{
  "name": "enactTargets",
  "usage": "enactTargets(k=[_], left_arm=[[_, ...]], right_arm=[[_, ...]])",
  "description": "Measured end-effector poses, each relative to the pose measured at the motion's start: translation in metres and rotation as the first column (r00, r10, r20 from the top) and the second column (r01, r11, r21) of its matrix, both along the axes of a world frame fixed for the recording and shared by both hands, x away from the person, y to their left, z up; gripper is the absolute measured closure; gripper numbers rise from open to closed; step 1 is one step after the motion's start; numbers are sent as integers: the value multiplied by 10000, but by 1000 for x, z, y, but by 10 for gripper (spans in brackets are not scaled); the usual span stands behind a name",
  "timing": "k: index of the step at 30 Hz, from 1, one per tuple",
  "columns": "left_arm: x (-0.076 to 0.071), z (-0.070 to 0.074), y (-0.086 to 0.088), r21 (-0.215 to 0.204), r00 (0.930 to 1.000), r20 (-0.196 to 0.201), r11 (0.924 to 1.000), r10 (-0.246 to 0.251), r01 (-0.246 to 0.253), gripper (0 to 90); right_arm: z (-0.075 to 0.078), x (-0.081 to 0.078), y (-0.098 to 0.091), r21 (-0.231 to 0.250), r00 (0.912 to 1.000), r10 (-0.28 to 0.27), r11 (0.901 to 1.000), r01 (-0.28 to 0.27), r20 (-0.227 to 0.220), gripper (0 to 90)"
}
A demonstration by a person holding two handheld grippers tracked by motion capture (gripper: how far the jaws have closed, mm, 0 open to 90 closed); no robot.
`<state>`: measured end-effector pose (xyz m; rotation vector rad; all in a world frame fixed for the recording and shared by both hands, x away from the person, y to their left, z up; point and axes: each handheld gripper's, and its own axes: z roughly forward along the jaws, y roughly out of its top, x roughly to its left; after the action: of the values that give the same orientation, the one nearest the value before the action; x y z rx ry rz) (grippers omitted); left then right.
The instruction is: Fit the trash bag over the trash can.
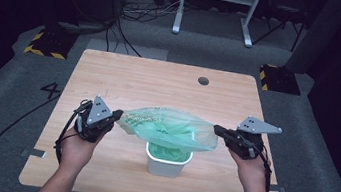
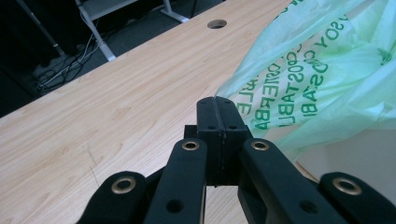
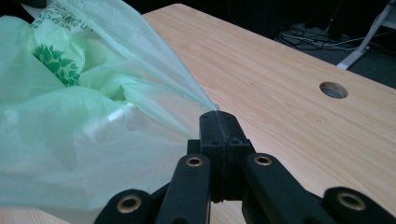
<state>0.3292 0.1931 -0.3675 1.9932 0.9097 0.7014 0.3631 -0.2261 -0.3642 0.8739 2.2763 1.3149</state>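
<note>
So there's a small white bin (image 1: 167, 162) sitting near the front edge of the table (image 1: 160, 82), about midway between the two hands, and the bottom of a thin green bag (image 1: 169, 126) is tucked down inside it. The rest of the bag is pulled out wide above the bin, stretched sideways like a hammock. The left gripper (image 1: 116, 114) has its jaws pinched tight on the bag's left edge, and the left gripper view shows the film coming straight out of the closed tips, green print on it. The right gripper (image 1: 217, 130) is clamped just the same on the right edge. Both are held up off the table.
</note>
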Motion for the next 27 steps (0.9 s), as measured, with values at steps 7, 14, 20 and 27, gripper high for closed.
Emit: enactTargets(k=[7,14,20,27], left_arm=[[6,-14,1,207,9977,-669,9998,91,-78,900],[11,-20,-4,548,9914,-1301,9985,154,-83,899],[15,-33,-2,564,9822,-1875,9984,120,-14,899],[6,-34,-4,725,9867,-1625,9974,96,22,865]], right_arm=[[-12,5,1,-204,9993,-17,9998,9,-386,900],[-22,7,7,-694,9974,-7,9976,-43,-714,900],[-30,6,6,-807,9954,20,9967,-97,-953,900],[-34,2,2,-769,9937,101,9969,-187,-1113,900]])
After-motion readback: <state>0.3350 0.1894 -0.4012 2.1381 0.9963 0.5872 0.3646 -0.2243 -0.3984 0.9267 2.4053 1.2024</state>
